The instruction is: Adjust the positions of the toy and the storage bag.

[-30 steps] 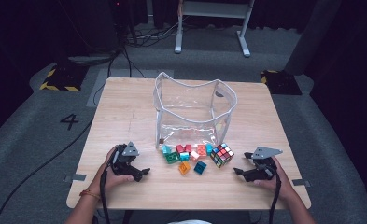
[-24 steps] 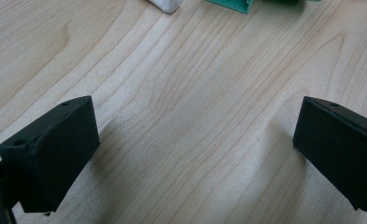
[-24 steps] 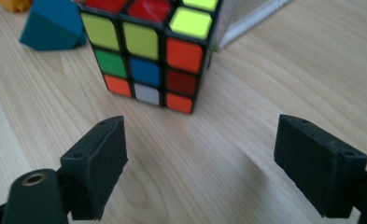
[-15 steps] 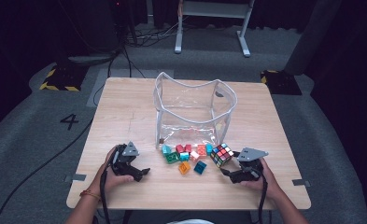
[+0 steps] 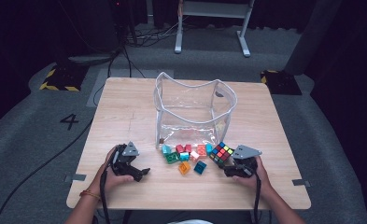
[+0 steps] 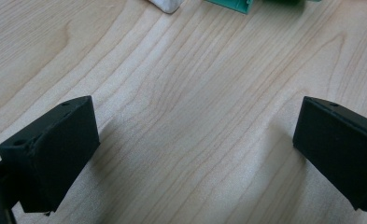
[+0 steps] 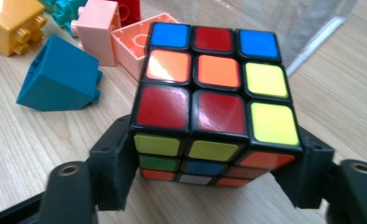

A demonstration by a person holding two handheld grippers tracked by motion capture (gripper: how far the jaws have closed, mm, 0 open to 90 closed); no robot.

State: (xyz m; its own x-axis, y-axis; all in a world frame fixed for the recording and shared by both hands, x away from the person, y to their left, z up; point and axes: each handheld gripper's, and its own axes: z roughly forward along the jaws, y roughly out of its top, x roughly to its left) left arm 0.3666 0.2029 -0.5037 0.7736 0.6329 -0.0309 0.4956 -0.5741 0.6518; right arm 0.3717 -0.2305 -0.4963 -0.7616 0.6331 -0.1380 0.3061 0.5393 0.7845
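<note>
A Rubik's cube (image 5: 222, 152) (image 7: 214, 93) stands on the wooden table (image 5: 125, 116) at the right end of a row of bricks. My right gripper (image 5: 226, 163) (image 7: 209, 175) has it between its jaws, which have just been closing and now press on the cube's two lower sides. At the front left, my left gripper (image 5: 140, 172) (image 6: 195, 154) rests open over bare wood, nothing between its jaws. Several coloured toy bricks (image 5: 186, 156) lie between the two grippers.
A clear plastic bag (image 5: 195, 107) with a white rim stands open just behind the bricks. In the right gripper view a teal sloped brick (image 7: 59, 79), an orange-yellow brick (image 7: 13, 23) and pink bricks (image 7: 102, 32) lie left of the cube.
My right gripper has slid left across the table up to the Rubik's cube and taken it between its jaws. The left gripper has kept still.
</note>
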